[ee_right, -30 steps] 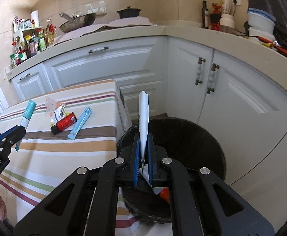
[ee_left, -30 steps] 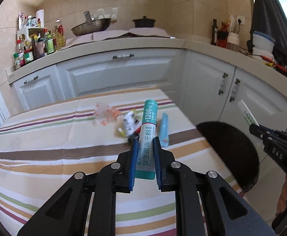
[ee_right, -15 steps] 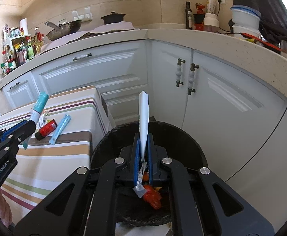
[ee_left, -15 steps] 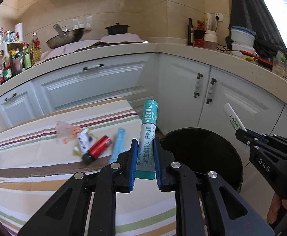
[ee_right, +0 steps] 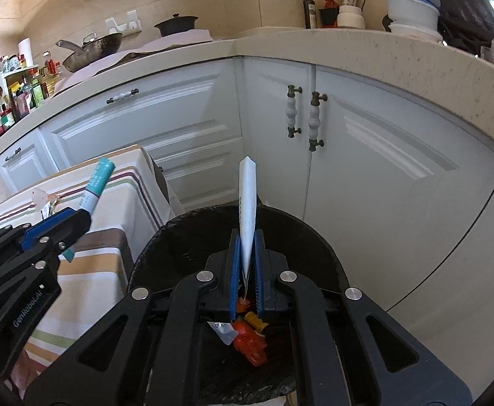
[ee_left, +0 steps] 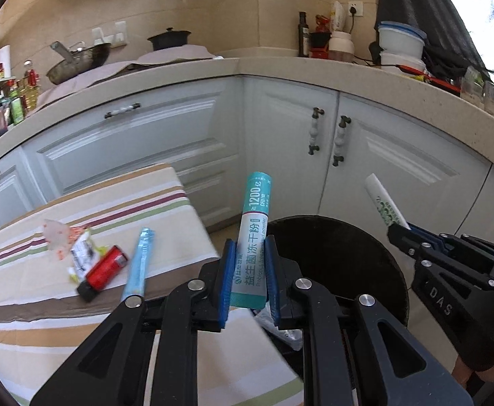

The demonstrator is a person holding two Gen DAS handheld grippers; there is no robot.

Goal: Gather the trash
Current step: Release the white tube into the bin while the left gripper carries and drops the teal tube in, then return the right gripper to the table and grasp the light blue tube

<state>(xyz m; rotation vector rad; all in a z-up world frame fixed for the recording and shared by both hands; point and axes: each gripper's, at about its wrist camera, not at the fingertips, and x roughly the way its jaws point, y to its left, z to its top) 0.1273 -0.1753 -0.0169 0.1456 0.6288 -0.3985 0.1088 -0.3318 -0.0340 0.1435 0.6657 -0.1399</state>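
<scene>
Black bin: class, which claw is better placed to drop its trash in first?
Right claw: its white packet hangs over the black bin. The left claw, opening around its teal tube, sits at the rim.

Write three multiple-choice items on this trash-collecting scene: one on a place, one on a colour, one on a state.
1. Where does the blue sachet lie?
A. On the striped tablecloth
B. In the bin
C. On the counter

2. What colour is the cap end of the tube in the left gripper?
A. Red
B. Teal
C. Yellow

3. What is the right gripper doing?
A. Empty
B. Pinching a white packet over the black bin
C. Resting on the table

A, it lies beside the red item; B, teal top; C is wrong, B: the packet stands between the pads above the bin.
</scene>
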